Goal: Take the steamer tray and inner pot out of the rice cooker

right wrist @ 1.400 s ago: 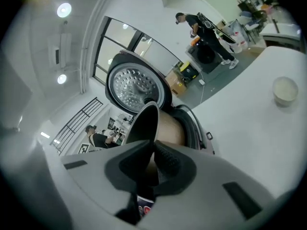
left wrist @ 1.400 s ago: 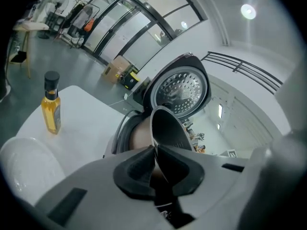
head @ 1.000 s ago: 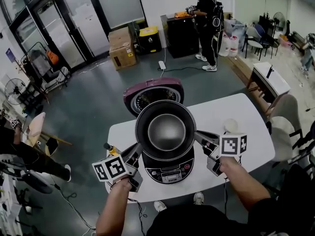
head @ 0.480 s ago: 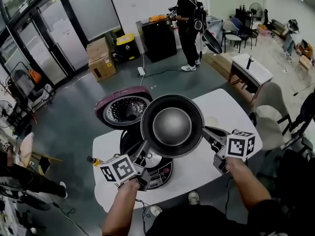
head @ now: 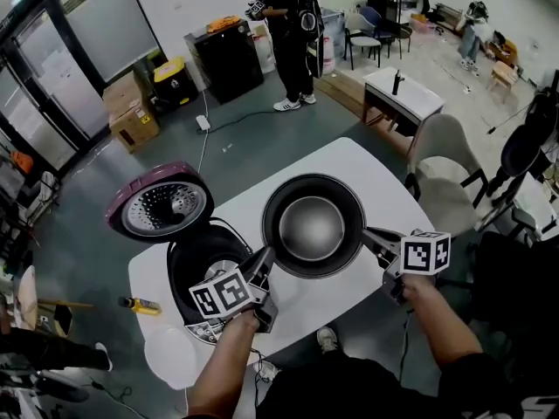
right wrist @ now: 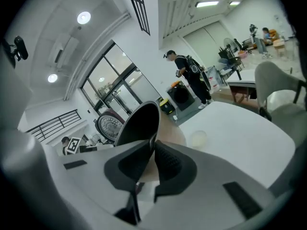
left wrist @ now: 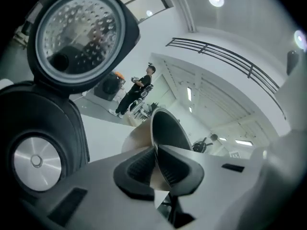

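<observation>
Inner pot (head: 313,227) out of the open rice cooker (head: 196,260), over the white desk (head: 349,160) just beside it. Left claw (head: 266,257) and right claw (head: 368,235) are each pinched tight on opposite rim edges.

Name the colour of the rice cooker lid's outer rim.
Dark pinkish maroon. The lid shows it best in the head view.

The right gripper (right wrist: 154,150) pinched the rim of the pot (right wrist: 138,122) between its jaws. A white table (right wrist: 240,128) lay past the jaws.
</observation>
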`<state>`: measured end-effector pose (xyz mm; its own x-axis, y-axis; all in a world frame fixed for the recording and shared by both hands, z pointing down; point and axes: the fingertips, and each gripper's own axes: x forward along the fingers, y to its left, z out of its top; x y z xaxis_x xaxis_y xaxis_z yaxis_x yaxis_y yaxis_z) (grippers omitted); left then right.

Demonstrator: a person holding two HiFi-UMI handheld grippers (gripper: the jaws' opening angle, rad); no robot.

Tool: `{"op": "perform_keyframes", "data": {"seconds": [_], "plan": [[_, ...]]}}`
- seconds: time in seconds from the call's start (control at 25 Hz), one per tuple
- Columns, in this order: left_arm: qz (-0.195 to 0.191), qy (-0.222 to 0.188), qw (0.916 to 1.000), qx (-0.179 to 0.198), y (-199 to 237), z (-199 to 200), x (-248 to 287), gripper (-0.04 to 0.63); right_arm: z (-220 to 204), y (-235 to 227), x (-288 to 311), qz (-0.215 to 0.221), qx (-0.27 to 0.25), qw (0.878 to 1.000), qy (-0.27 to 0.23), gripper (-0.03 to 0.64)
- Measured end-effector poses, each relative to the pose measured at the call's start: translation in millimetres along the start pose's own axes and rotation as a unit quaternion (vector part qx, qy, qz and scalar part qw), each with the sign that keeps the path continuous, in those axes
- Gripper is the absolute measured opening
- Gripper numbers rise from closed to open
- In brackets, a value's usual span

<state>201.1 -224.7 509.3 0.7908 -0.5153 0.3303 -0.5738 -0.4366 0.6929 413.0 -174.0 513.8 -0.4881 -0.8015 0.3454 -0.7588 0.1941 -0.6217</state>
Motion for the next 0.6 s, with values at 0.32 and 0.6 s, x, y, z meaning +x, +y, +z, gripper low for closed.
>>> {"op": "perform_keyframes", "data": {"seconds": [0.32,0.6], "plan": [[0.01,0.063,0.9969,-0.047,20.7,-80.9,40.1,0.025,-53.2,-64.3,-14.7,-0.046,0.04,0.997,0.05,0.035],[0.033,0.094,0.9915,-0.083,39.4,-131.8,61.6,0.025,-86.1,-104.2,-18.3,-0.073,0.068,0.991,0.084,0.035]]}}
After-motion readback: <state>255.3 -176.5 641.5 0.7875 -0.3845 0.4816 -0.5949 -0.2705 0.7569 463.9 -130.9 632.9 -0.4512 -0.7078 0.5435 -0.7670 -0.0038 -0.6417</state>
